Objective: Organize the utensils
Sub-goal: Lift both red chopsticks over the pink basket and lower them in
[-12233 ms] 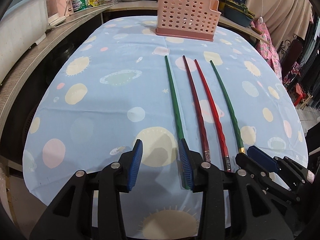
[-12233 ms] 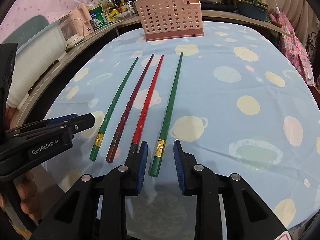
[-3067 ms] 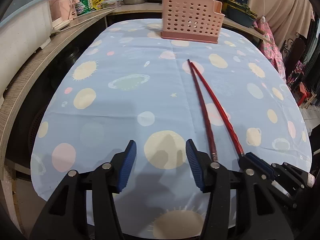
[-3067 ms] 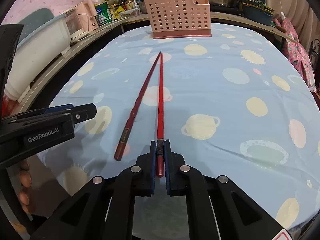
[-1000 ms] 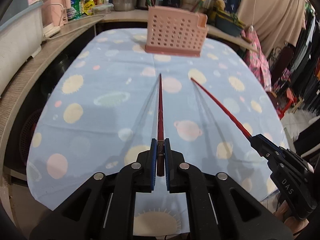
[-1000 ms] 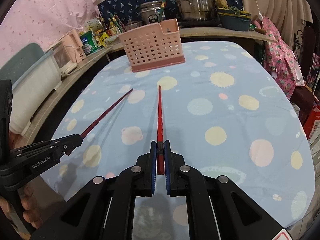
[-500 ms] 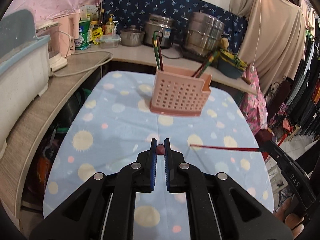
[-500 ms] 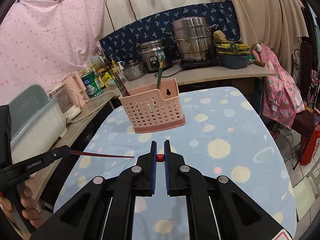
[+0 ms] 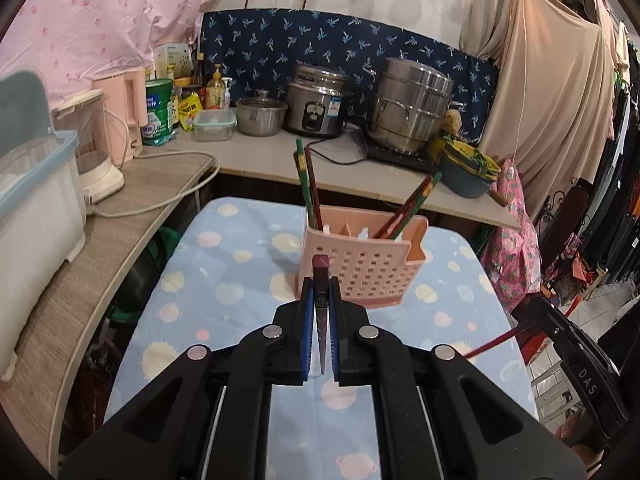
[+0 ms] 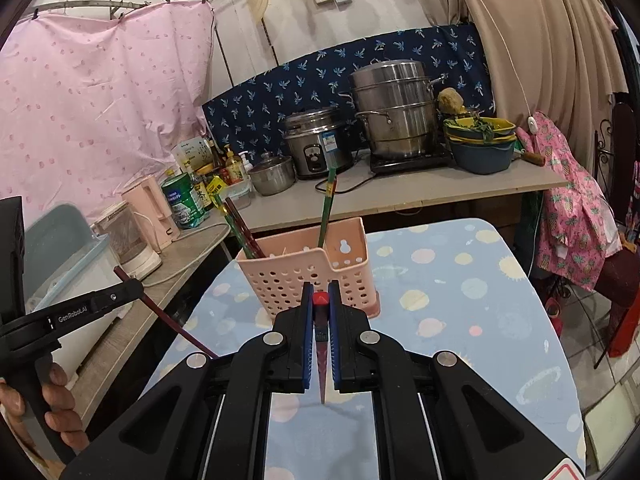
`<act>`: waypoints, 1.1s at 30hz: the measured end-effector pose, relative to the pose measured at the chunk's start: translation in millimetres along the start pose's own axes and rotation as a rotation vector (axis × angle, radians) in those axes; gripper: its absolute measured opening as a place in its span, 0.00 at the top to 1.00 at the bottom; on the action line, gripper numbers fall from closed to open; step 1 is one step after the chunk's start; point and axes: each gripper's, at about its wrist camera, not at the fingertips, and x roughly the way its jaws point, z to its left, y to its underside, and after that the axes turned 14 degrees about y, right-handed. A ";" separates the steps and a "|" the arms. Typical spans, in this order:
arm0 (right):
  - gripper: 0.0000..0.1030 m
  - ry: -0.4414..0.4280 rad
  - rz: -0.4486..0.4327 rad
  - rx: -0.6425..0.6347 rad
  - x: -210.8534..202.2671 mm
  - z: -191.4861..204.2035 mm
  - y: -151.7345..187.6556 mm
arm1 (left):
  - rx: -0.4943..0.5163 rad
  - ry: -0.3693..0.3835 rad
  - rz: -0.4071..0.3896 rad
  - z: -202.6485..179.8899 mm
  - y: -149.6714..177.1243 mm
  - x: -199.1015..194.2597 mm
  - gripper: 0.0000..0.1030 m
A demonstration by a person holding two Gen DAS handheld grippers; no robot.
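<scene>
Left-wrist view: my left gripper [image 9: 319,312] is clamped on the dark red chopstick [image 9: 320,280], tip down, short of the pink holder [image 9: 360,268]; I'd clear the rim before lowering. Right-wrist view: my right gripper [image 10: 319,312] pinches the bright red chopstick [image 10: 320,300]; same approach.

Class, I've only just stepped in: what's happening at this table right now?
A person holds a two-finger gripper in each hand. The left gripper is shut on a dark red chopstick, and the right gripper is shut on a bright red chopstick. Both chopsticks are lifted off the blue patterned tablecloth, in front of the pink perforated utensil basket. Several green and red chopsticks already stand inside the basket.
</scene>
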 end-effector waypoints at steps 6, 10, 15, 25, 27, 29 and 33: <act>0.93 -0.026 -0.079 0.019 4.7 6.5 -46.0 | 0.019 0.025 -0.073 -9.8 -43.9 -2.2 0.93; 0.93 -0.043 -0.132 0.037 9.5 10.3 -78.3 | 0.011 0.059 -0.129 -14.7 -76.4 -5.8 0.93; 0.93 -0.060 -0.205 0.041 16.1 22.8 -121.0 | 0.020 0.050 -0.206 -17.3 -117.9 -6.1 0.93; 0.93 -0.054 -0.260 0.042 50.4 46.8 -174.8 | 0.027 0.004 -0.218 -6.2 -148.0 23.8 0.93; 0.93 -0.046 -0.248 0.036 61.9 49.2 -175.1 | 0.021 -0.002 -0.203 -1.6 -146.1 31.6 0.93; 0.93 -0.039 -0.228 0.031 74.3 50.3 -171.7 | 0.013 -0.004 -0.184 3.7 -141.8 40.5 0.93; 0.93 -0.027 -0.170 0.031 100.4 48.4 -159.2 | 0.003 -0.012 -0.144 10.7 -132.9 57.8 0.93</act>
